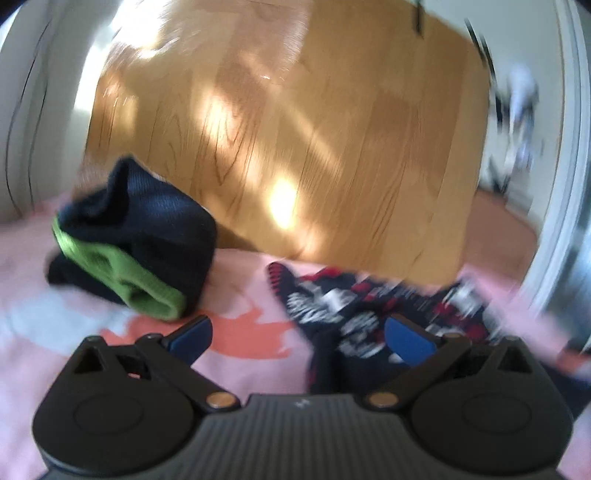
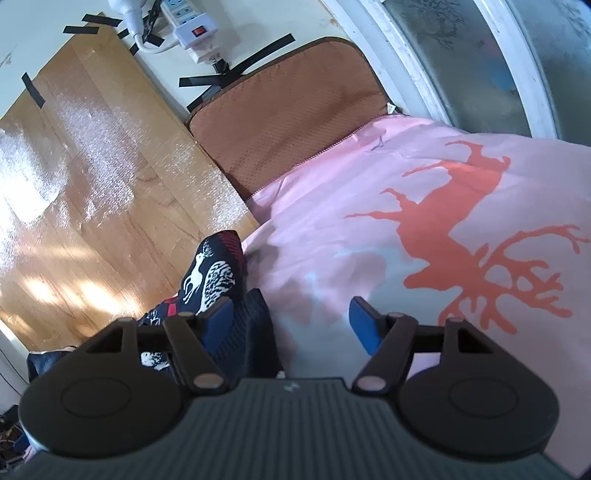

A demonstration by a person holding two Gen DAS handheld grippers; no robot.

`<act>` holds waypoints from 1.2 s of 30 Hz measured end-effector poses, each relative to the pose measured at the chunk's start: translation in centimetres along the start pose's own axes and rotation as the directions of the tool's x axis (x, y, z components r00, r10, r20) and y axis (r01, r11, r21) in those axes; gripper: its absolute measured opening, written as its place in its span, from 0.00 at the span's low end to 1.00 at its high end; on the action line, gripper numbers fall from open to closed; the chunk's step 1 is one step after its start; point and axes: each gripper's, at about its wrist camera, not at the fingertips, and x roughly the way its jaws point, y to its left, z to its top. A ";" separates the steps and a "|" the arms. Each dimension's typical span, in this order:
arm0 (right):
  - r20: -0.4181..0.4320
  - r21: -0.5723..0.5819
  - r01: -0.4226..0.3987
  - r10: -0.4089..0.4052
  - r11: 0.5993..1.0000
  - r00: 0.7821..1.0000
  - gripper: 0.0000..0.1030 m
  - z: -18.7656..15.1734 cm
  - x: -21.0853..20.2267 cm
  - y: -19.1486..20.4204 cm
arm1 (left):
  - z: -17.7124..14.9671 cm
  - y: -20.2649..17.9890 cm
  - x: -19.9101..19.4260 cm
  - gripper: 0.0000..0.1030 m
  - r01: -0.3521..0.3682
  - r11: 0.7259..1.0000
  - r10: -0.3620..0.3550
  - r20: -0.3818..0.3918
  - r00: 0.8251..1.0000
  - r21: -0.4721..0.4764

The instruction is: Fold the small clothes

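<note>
While the left wrist view is blurred, its main contents can be read. The left hand-held gripper point(image 1: 297, 338) stands spread wide with nothing between its blue pads point(image 1: 192, 338); below and past it lies a patterned sock point(image 1: 354, 306), dark with red and white figures, flat on the pink sheet point(image 1: 243, 369). To the left of that sock, well apart from it, sits a bundled dark garment with a green band point(image 1: 133, 243), also on the sheet and close to its far edge. Beyond the sheet runs a wooden floor point(image 1: 295, 129) marked with patches of sunlight.

From the right wrist view, the right hand-held gripper point(image 2: 293, 317) is parted, its pads not pressing on anything. Its left pad point(image 2: 219, 317) sits just beside, possibly touching, the patterned sock point(image 2: 210, 277), which shows a white deer figure and lies at the left edge of the sheet point(image 2: 332, 221) next to the floor point(image 2: 92, 184). Only sheet lies between the pads. An orange deer print point(image 2: 461, 236) covers the sheet to the right. A brown mat point(image 2: 288, 122) lies beyond the sheet, and a white power strip point(image 2: 184, 26) rests against the far wall among strips of black tape point(image 2: 266, 44).
</note>
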 end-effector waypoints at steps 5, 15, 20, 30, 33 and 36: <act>0.002 -0.004 -0.006 0.006 1.000 1.000 0.71 0.0 0.0 0.0 | -1.3 -3.4 -1.1 1.00 -0.150 0.968 0.147 0.029 0.989 0.201; 0.018 0.016 -0.027 0.027 0.999 0.999 0.73 0.0 -0.3 -0.3 | -1.7 -2.1 -0.2 1.00 -0.131 0.985 0.143 -0.112 0.983 0.109; 0.022 0.021 -0.034 0.033 0.999 0.999 0.74 0.0 -0.5 -0.3 | -1.7 -1.6 -0.4 1.00 -0.166 0.983 0.173 -0.098 0.980 0.075; 0.060 -0.015 -0.075 0.076 0.997 0.995 0.83 -0.2 -1.4 0.0 | -1.7 -1.1 0.2 1.00 -0.145 0.988 0.151 -0.163 0.975 0.046; 0.069 -0.004 -0.073 0.073 0.997 0.995 0.85 -0.3 -1.4 -0.1 | -1.7 -0.7 0.5 1.00 -0.119 0.993 0.121 -0.188 0.975 0.020; 0.075 0.005 -0.073 0.073 0.997 0.995 0.87 -0.3 -1.4 -0.2 | -1.8 -0.4 0.7 1.00 -0.097 0.995 0.093 -0.210 0.973 -0.006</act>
